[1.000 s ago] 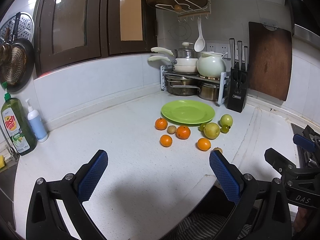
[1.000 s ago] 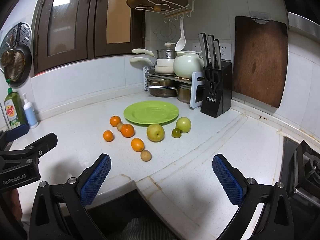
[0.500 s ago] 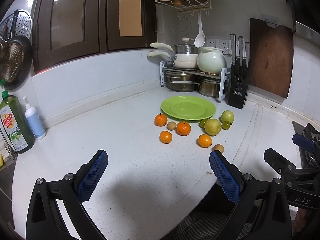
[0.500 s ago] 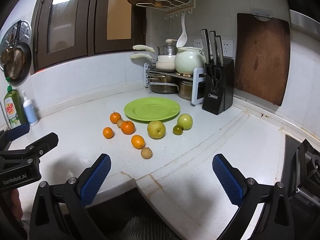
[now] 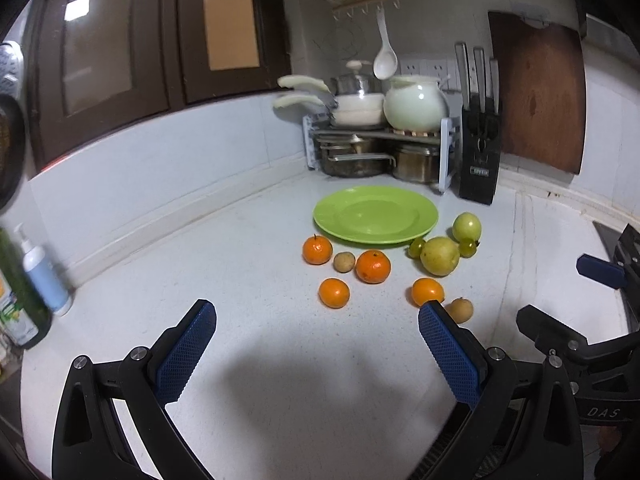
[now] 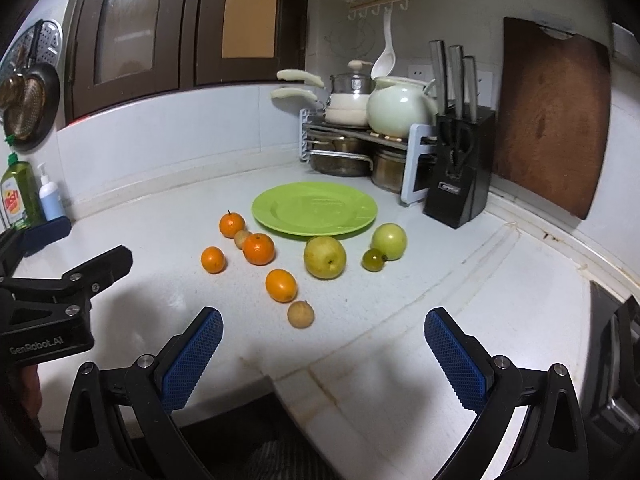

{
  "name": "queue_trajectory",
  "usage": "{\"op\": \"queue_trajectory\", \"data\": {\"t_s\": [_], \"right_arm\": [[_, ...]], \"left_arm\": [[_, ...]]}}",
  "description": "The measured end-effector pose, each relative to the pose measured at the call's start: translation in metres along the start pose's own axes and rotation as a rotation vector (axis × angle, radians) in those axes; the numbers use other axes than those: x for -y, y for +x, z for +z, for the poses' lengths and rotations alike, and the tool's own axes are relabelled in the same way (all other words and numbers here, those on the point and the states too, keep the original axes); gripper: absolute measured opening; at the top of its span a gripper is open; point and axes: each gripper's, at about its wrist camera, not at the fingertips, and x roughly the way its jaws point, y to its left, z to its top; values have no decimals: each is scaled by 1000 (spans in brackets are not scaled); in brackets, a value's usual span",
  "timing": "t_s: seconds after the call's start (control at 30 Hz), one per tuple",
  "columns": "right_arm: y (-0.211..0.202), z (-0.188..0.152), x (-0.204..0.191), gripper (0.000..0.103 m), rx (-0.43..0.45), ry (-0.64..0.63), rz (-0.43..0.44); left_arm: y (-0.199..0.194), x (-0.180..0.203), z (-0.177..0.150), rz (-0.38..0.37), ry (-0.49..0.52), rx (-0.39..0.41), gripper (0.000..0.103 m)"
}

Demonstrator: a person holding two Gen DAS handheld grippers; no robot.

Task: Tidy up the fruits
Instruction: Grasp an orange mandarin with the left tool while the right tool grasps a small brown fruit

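Note:
An empty green plate [image 5: 375, 215] [image 6: 314, 208] lies on the white counter in front of a pot rack. Loose fruit sits on its near side: several oranges [image 5: 373, 266] [image 6: 259, 248], a yellow-green pear [image 5: 439, 256] [image 6: 324, 257], a green apple [image 5: 466, 227] [image 6: 389, 241], small dark green fruits [image 5: 467, 247] [image 6: 373, 259] and small brown fruits [image 5: 344, 261] [image 6: 300, 313]. My left gripper [image 5: 316, 326] is open and empty, short of the fruit. My right gripper [image 6: 323, 332] is open and empty near the counter's front corner.
A knife block [image 6: 458, 176] and a rack of pots [image 6: 360, 136] stand behind the plate. A wooden board [image 6: 552, 120] leans on the right wall. Dish soap [image 6: 16, 194] and a pump bottle [image 5: 44, 276] stand far left. A stove edge [image 6: 616, 340] lies right.
Both grippers have moved forward toward the fruit, which now looks larger and nearer. The fruit and plate have not moved, and both grippers stay open.

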Motion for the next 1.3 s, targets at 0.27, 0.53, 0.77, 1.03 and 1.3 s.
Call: {"op": "queue_trajectory", "data": {"t_s": [0.27,0.53,0.77,1.03,1.3], "right_arm": [[54,6,2,83,-108,32,45],[86,-1,3,63,-201,65,76],[94,-2,0,51,-236,83,78],[101,-4,-3,36,-262,73,94],[104,-3,-2,27,-268,68,93]], "left_arm": [[58,-1,6,-37,42,-82,94],[106,2,4,-62,46,-170,75],[132,2,4,-85,21,-231,63],[148,6,8,-105,16,-277,44],[158,10,8,-118,14,-317,34]]}}
